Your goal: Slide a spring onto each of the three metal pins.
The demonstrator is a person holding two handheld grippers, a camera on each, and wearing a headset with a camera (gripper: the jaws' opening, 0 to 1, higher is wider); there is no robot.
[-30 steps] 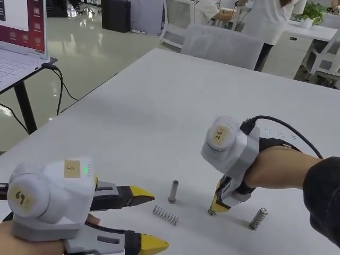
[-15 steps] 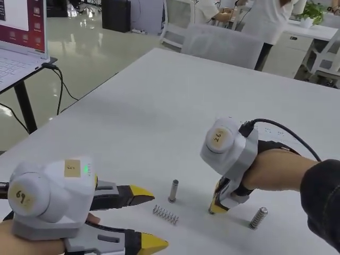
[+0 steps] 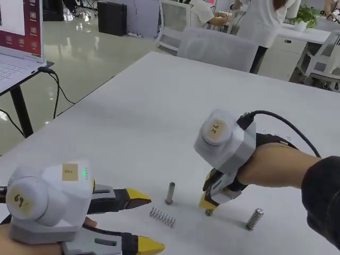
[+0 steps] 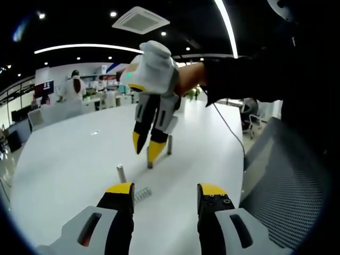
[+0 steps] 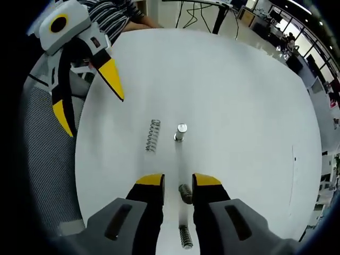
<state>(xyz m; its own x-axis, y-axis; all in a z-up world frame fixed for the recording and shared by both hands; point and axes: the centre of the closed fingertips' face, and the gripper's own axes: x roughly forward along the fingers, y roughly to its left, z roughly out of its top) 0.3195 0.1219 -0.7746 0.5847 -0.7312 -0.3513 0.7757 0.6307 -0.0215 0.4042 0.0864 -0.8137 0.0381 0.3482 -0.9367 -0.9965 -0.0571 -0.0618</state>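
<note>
Head view: a white table [image 3: 159, 106] with my left claw [image 3: 142, 222] low at 7 o'clock, its jaws spread wide and holding nothing. The loose spring [image 3: 162, 217] lies flat just beside the tips at 3 o'clock from them, its long axis running from 10 to 4 o'clock. The bare pin [image 3: 170, 193] stands upright just past it, at 1 o'clock from the spring. My right claw [image 3: 210, 199] points down over a sprung pin [image 3: 209, 211], and a second sprung pin [image 3: 254, 218] stands farther off at 3 o'clock. Left gripper view: my left claw [image 4: 166, 189] gapes, and the loose spring [image 4: 141, 194] lies close ahead by the 9 o'clock jaw, with the bare pin [image 4: 121, 172] beyond it at 11 o'clock and the right claw [image 4: 149, 146] hanging at 12. Right gripper view: my right claw [image 5: 179, 181] is narrowly parted and grips nothing, with the sprung pin [image 5: 185, 193] standing in the gap. The loose spring [image 5: 152, 135] is well ahead at 11 o'clock, lengthwise along 12 to 6, next to the bare pin [image 5: 180, 132]. I judge the left claw [image 5: 90, 101] the nearer one to pick it up.
</note>
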